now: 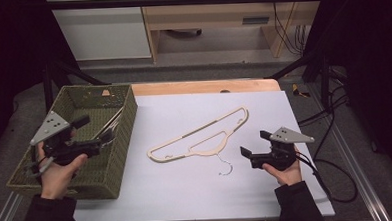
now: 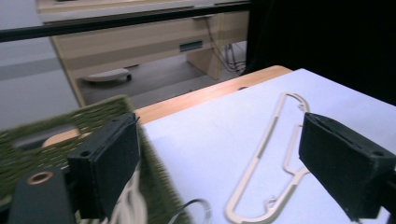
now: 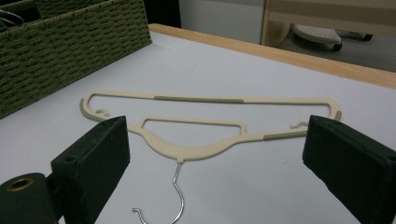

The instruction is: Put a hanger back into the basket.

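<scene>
A cream plastic hanger (image 1: 200, 138) with a metal hook (image 1: 225, 167) lies flat on the white mat, hook pointing toward me. My right gripper (image 1: 255, 143) hovers just right of the hook, open and empty. In the right gripper view the hanger (image 3: 196, 151) lies ahead between the spread jaws of my right gripper (image 3: 217, 163). My left gripper (image 1: 92, 132) is held over the green woven basket (image 1: 73, 96), open. In the left gripper view my left gripper (image 2: 224, 158) straddles the basket's wall (image 2: 56, 135), with the hanger (image 2: 266, 154) beyond it.
More hangers (image 1: 109, 124) lie inside the basket, against its right wall. The white mat (image 1: 187, 191) covers a wooden table (image 1: 203, 86). Cables (image 1: 330, 134) trail off the right side. A wooden cabinet (image 1: 215, 14) stands beyond the table.
</scene>
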`<move>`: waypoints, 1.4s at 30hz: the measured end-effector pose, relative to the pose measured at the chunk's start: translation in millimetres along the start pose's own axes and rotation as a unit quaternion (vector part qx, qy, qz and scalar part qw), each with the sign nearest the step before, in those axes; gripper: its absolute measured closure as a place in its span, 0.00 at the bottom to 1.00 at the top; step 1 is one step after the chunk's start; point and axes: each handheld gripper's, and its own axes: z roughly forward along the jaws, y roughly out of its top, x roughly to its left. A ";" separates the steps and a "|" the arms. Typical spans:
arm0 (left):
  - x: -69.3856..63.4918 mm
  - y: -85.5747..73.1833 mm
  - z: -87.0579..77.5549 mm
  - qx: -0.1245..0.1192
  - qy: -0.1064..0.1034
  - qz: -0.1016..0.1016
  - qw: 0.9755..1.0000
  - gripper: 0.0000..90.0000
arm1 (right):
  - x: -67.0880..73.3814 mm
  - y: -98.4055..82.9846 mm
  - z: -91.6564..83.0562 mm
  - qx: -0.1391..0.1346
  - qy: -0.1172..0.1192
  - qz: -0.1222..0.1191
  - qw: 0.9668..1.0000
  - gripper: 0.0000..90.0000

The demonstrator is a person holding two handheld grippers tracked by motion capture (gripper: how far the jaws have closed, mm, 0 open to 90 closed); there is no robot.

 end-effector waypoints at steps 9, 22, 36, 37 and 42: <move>-51.3 -6.9 38.7 0.008 -0.071 0.015 0.997 0.10 | 2.6 -2.6 6.9 0.011 -0.002 0.000 1.000 0.10; -90.2 -52.0 87.7 0.071 -0.125 0.017 0.989 0.09 | 8.3 -6.1 18.3 0.027 -0.002 0.006 1.000 0.10; -87.8 -95.4 105.9 0.127 -0.122 0.007 0.984 0.09 | 23.9 -12.6 44.7 0.067 -0.001 0.011 0.998 0.24; -87.0 -96.0 106.4 0.125 -0.123 0.004 0.985 0.09 | 25.6 -13.5 48.9 0.070 0.001 0.014 0.997 0.25; -85.7 -97.5 107.2 0.127 -0.121 0.006 0.985 0.10 | 34.9 -19.0 69.0 0.102 -0.010 -0.005 0.995 0.32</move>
